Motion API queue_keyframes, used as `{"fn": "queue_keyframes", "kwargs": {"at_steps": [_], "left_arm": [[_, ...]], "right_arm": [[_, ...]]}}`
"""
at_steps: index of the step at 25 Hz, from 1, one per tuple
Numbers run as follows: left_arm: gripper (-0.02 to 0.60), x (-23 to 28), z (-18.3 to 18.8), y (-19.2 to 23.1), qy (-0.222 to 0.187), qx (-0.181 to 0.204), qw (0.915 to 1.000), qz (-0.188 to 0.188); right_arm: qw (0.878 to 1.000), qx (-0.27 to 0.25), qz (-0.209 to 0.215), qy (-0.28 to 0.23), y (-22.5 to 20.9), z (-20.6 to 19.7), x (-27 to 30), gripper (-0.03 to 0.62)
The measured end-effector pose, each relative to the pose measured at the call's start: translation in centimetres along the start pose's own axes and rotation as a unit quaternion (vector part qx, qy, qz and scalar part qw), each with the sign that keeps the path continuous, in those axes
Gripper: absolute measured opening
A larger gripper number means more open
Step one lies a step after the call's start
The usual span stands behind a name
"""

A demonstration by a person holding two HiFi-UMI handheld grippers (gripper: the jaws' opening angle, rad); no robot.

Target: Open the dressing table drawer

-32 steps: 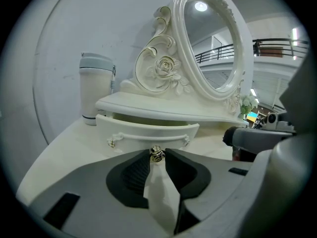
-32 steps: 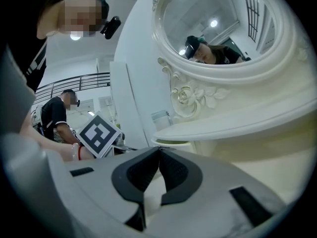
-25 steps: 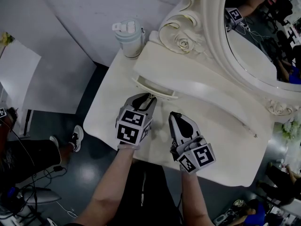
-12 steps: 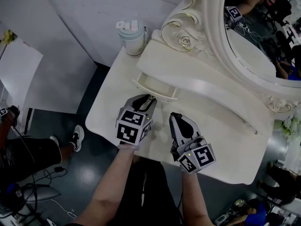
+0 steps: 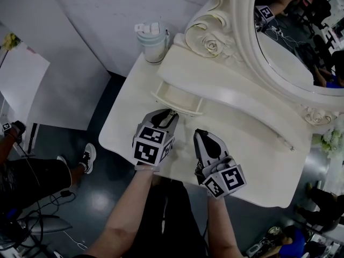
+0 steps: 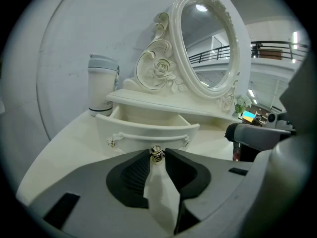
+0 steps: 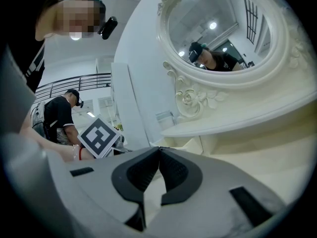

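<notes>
The white dressing table drawer (image 5: 173,95) stands pulled part-way out from under the raised shelf (image 5: 226,87), its inside showing. In the left gripper view the curved drawer front (image 6: 148,132) is just ahead. My left gripper (image 5: 171,112) (image 6: 157,150) is shut on the small metal drawer knob (image 6: 157,155) at the middle of that front. My right gripper (image 5: 199,131) (image 7: 159,148) hovers over the table top to the right of the left one. It is shut with nothing between its jaws.
A pale lidded tumbler (image 5: 150,41) (image 6: 101,86) stands on the table's back left corner beside the drawer. The oval mirror (image 5: 290,36) with its carved frame rises behind the shelf. The table top (image 5: 252,160) reaches to the right. A person's shoe (image 5: 86,157) and cables lie on the floor at left.
The drawer shows a little more of its inside than one second ago. Both grippers keep nearly the same place and the head view has shifted slightly.
</notes>
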State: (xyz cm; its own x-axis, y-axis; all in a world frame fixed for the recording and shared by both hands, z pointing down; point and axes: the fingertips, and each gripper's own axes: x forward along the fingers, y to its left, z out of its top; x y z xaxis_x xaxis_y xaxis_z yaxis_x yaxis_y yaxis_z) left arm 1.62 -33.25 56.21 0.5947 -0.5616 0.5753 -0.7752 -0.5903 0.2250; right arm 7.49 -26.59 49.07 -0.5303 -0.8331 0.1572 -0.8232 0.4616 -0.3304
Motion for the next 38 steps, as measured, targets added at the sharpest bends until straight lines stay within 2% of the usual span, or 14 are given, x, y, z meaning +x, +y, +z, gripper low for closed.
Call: {"fn": "queue_keyframes", "kwargs": {"at_steps": [23, 36, 38], "left_arm": [[0.106, -1.3, -1.0, -0.4, 0.003, -0.015, 0.9999, -0.006], [0.112, -1.7, -0.9, -0.5, -0.008, 0.0, 1.0, -0.005], [0.131, -2.0, -0.7, -0.6, -0.015, 0.005, 0.9999, -0.003]], "right_arm": [[1.0, -0.003, -0.002, 0.0, 0.9, 0.4, -1.0, 0.005], [1.0, -0.002, -0.003, 0.001, 1.3, 0.3, -1.7, 0.005], [1.0, 0.001, -0.003, 0.0, 1.3, 0.2, -1.8, 0.005]]}}
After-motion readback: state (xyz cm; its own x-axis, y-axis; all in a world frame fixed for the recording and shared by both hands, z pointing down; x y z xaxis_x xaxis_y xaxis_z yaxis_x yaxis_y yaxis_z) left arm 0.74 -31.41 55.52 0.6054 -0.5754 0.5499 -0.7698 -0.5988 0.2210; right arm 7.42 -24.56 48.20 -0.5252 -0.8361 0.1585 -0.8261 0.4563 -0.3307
